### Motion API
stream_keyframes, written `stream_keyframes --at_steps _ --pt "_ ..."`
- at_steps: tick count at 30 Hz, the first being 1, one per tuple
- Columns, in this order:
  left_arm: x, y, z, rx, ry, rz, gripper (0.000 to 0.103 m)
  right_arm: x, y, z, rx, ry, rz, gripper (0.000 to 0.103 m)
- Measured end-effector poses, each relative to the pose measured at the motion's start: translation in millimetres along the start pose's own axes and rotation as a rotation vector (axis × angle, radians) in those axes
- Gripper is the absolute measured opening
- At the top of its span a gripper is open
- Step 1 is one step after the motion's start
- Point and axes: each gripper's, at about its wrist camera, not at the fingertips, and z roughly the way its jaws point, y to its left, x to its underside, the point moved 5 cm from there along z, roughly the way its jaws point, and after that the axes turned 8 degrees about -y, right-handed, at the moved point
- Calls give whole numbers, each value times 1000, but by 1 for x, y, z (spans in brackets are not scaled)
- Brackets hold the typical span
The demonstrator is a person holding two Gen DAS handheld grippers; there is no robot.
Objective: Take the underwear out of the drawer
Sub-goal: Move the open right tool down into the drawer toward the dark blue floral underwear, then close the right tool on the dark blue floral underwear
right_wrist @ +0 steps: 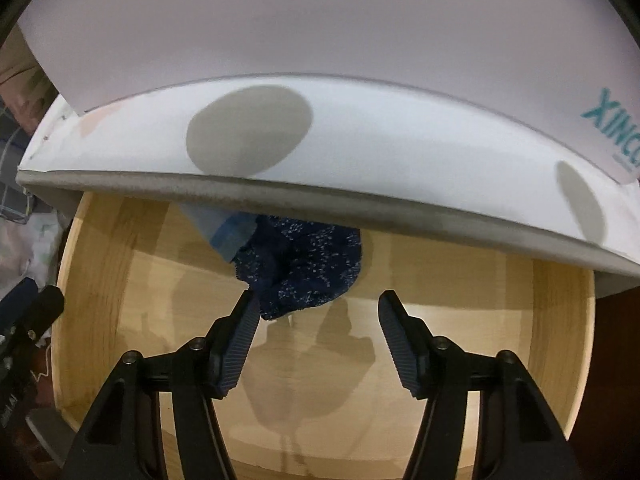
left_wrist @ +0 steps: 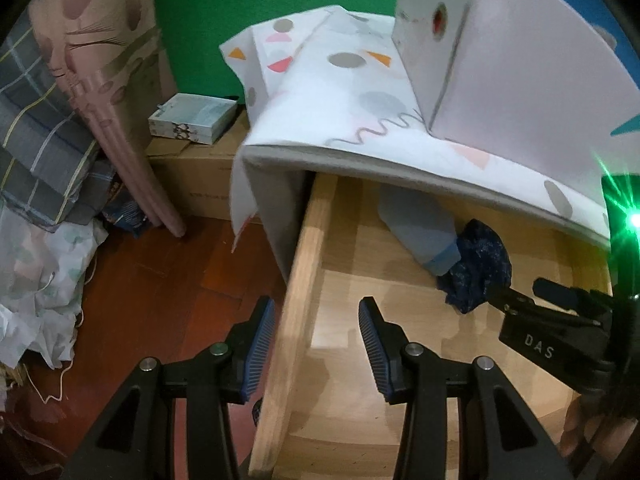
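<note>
Reaching in: right gripper (right_wrist: 314, 320), jaws apart and empty, hovers near the dark underwear (right_wrist: 304, 268) in the open drawer (right_wrist: 560, 300) (left gripper (left_wrist: 316, 344) idle, open); next, advance and pinch.

pale smooth wooden drawer (right_wrist: 560, 320); speckled navy knit cloth underwear (right_wrist: 312, 264); matt black plastic claw (right_wrist: 316, 320) with ribbed pads.

Home bedroom, folded bedding (left_wrist: 36, 128), wooden drawer (left_wrist: 288, 300), wood floor (left_wrist: 160, 280)

Left tool (left_wrist: 317, 344) angled downward, jaws apart, right tool (right_wrist: 314, 334) angled downward, jaws apart, empty
</note>
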Motion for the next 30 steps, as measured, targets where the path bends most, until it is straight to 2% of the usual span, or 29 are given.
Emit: stream_keyframes --at_steps 4,18,23,25,30 --pt "0 -9 5 -6 9 40 44 -3 2 2 7 10 -13 58" --pt "-3 -9 5 10 4 32 44 -14 -1 32 1 127 -9 59" --pt "-6 4 1 -8 -16 -19 44 -22 -3 34 51 80 -36 60" --pt "-6 7 1 -3 -10 -38 44 -23 -3 34 35 73 -31 60" --pt "-5 10 3 -6 2 -48 44 -25 -6 37 60 60 -35 60"
